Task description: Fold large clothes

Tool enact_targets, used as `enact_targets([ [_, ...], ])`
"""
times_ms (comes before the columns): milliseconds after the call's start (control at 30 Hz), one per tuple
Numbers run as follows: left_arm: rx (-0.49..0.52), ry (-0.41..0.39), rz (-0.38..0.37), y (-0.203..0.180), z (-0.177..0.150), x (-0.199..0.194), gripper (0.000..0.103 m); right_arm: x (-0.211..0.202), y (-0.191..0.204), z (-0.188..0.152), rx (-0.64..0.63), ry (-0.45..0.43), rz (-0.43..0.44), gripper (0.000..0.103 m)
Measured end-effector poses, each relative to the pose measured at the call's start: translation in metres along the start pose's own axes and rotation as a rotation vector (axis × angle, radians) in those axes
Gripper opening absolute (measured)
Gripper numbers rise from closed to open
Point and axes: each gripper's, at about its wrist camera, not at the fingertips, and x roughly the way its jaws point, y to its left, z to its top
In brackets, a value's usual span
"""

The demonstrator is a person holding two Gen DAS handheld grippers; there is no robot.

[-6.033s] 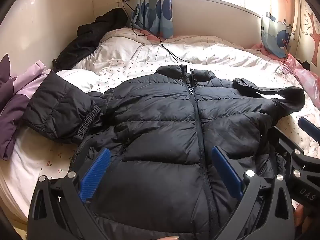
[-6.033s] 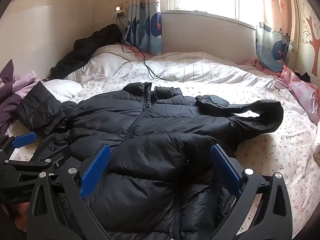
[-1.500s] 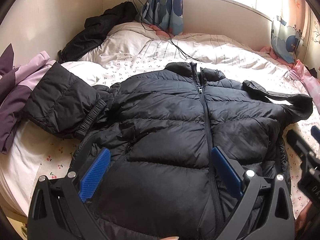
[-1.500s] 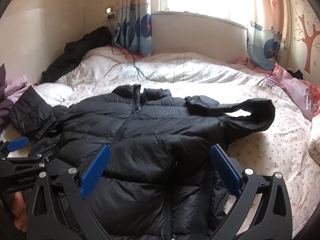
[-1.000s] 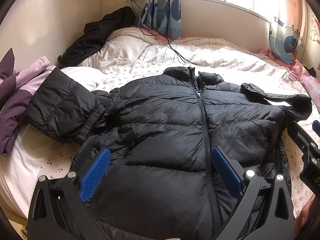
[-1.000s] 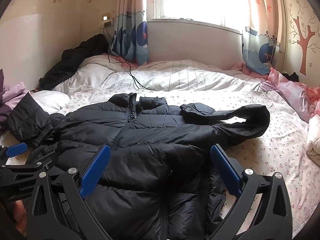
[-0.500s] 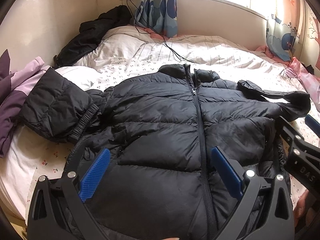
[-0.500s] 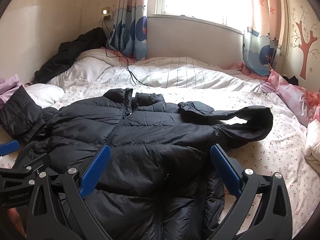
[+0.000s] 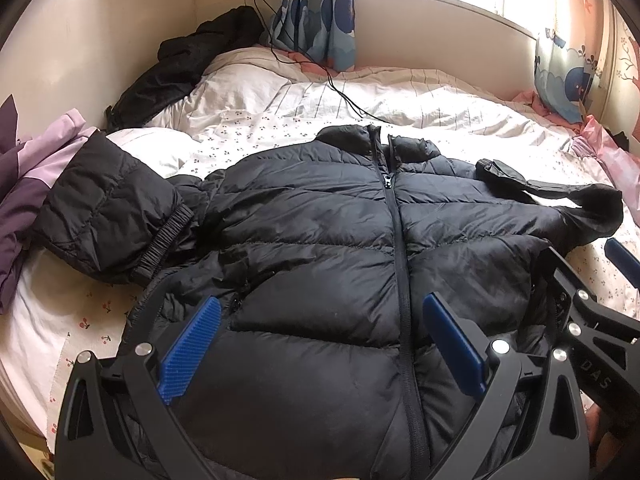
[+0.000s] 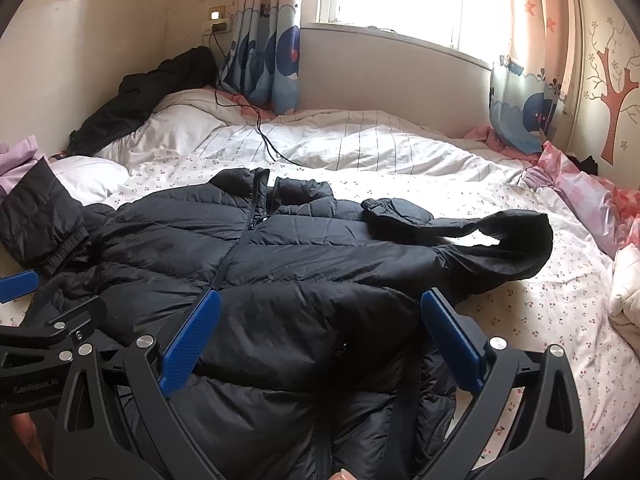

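Note:
A black puffer jacket (image 9: 320, 248) lies front up and zipped on the bed, collar toward the window. Its left sleeve (image 9: 108, 208) is bent back over the left edge; its right sleeve (image 10: 500, 240) curls in a loop at the right. It also shows in the right wrist view (image 10: 280, 280). My left gripper (image 9: 320, 344) is open and empty above the jacket's lower hem. My right gripper (image 10: 316, 344) is open and empty above the hem's right side; it also shows at the right edge of the left wrist view (image 9: 580, 304).
The bed (image 10: 540, 320) has a cherry-print sheet and a striped duvet (image 10: 360, 144) at the back. Another black garment (image 9: 192, 68) lies in the far left corner, a purple one (image 9: 20, 184) at the left edge. A charger cable (image 9: 332, 84) crosses the duvet.
Both grippers have shifted and swayed slightly over the jacket's hem. They stay open and empty. The jacket has not moved.

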Motion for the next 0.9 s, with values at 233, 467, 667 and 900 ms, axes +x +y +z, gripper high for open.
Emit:
enact_targets([
  [233, -0.022, 0.025, -0.027, 0.001, 0.001, 0.008, 0.097, 0.005, -0.003, -0.005, 0.001, 0.02, 0.0, 0.097],
  [467, -0.027, 0.053, -0.036, 0.0, 0.001, 0.017, 0.097, 0.015, -0.003, -0.013, -0.028, 0.058, -0.015, 0.097],
  [667, -0.02, 0.057, -0.023, -0.001, 0.005, 0.022, 0.097, 0.023, -0.001, -0.02, -0.083, 0.092, -0.032, 0.097],
  [900, -0.016, 0.079, -0.027, -0.004, 0.009, 0.032, 0.097, 0.034, -0.005, -0.024, -0.101, 0.139, -0.015, 0.097],
])
